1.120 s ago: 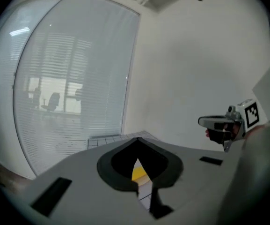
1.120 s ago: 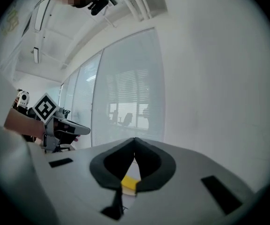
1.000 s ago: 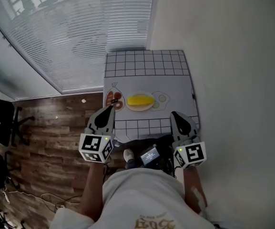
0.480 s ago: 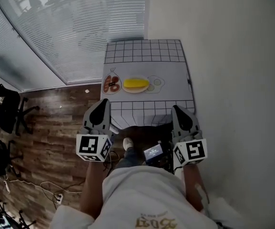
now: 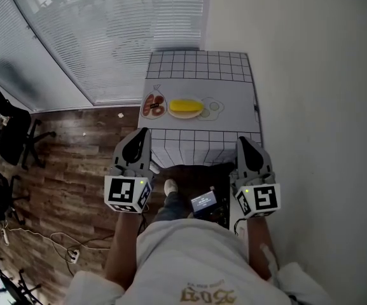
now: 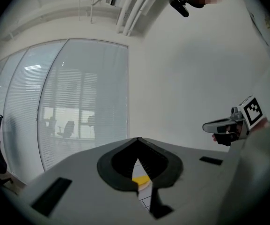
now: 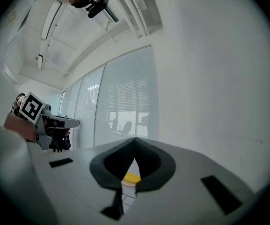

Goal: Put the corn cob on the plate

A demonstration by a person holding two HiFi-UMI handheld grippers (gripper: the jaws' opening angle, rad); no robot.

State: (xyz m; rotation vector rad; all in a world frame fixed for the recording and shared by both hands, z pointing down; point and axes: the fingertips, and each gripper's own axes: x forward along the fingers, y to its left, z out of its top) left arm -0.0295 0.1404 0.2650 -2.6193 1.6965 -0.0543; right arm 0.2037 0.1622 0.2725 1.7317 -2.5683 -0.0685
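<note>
The left claw point(image 5: 144, 133) and right claw point(image 5: 241, 141) are held closed and empty, apart from the counter point(image 5: 199, 75). The corn cob point(image 5: 186, 106), seen on the plate point(image 5: 172, 114), could be rolled off if the counter is bumped.

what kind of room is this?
Probably an office corner: glass partition with white slatted blinds, a black swivel chair on wood-plank flooring, and a small table covered in a white grid-lined cloth.

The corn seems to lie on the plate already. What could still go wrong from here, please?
1. The corn lies on the plate; being round, it may roll off if nudged.
2. The left tongs and right tongs are shut and empty, short of the table; reaching in shut would likely push the plate, not grip.
3. The bag sits close by the plate's left side and could get knocked.
</note>
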